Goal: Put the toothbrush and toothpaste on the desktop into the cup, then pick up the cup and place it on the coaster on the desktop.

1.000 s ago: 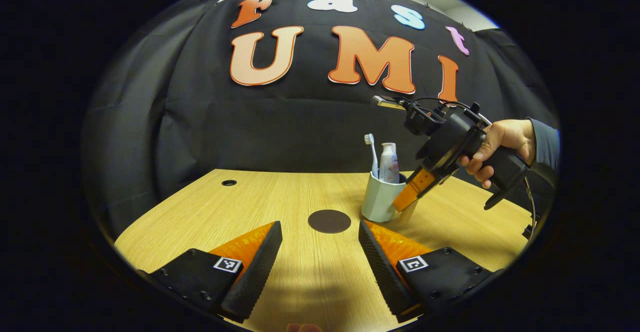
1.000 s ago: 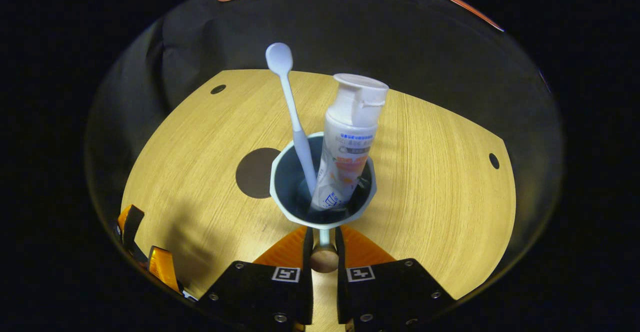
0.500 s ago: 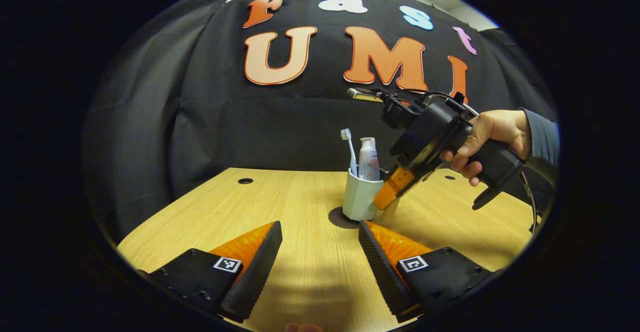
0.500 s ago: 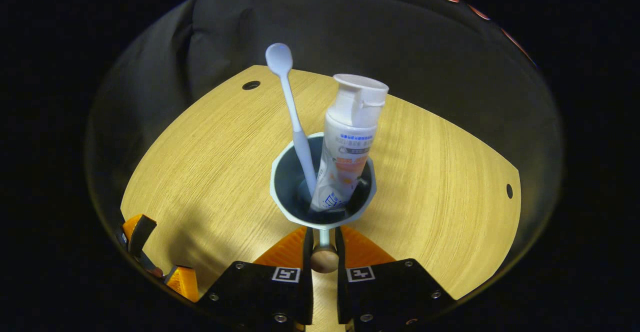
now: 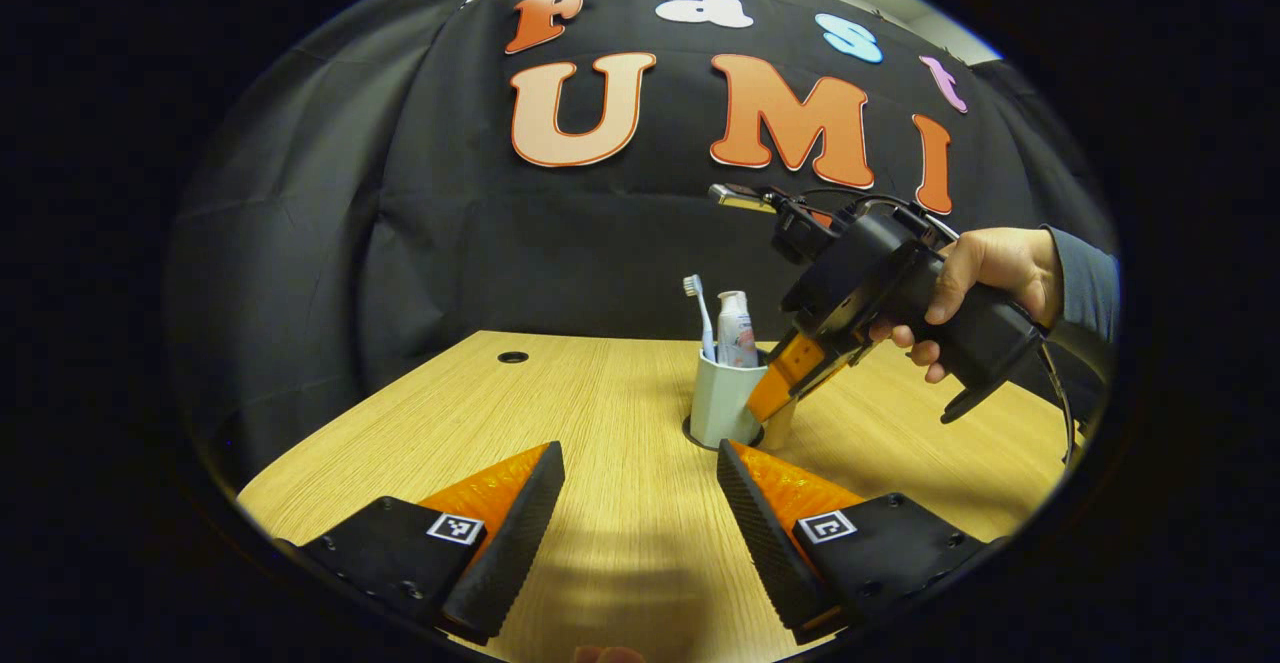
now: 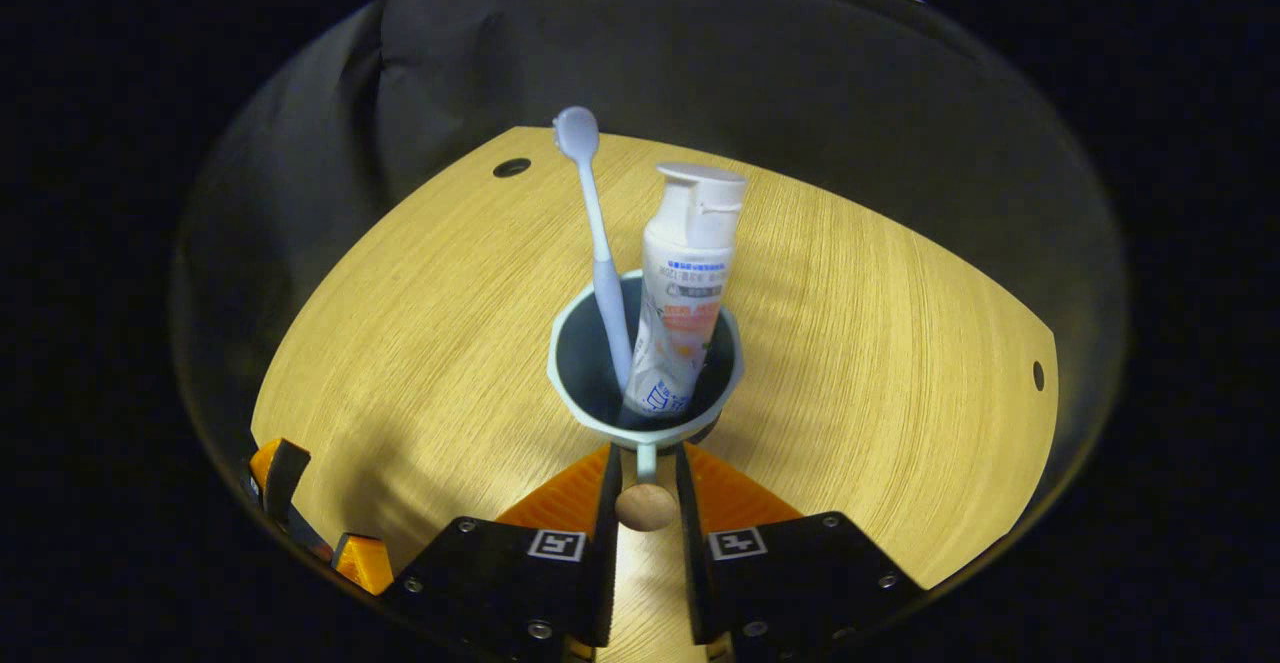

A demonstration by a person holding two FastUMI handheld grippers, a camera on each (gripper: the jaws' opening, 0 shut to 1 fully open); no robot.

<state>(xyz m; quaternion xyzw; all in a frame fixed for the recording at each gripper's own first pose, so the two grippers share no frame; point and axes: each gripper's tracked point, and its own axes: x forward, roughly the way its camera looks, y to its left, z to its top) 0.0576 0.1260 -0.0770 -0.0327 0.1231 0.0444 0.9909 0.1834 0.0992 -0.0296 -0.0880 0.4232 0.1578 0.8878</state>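
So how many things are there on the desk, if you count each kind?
Toothbrush: 1
Toothpaste tube: 1
Cup: 1, holding both
Coaster: 1, a dark edge under the cup
Grippers: 2, left gripper and right gripper
Total: 6

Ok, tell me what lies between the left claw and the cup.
Bare wooden desktop, as the left gripper view shows. The left claw is open and holds nothing; the cup stands beyond it on the dark coaster.
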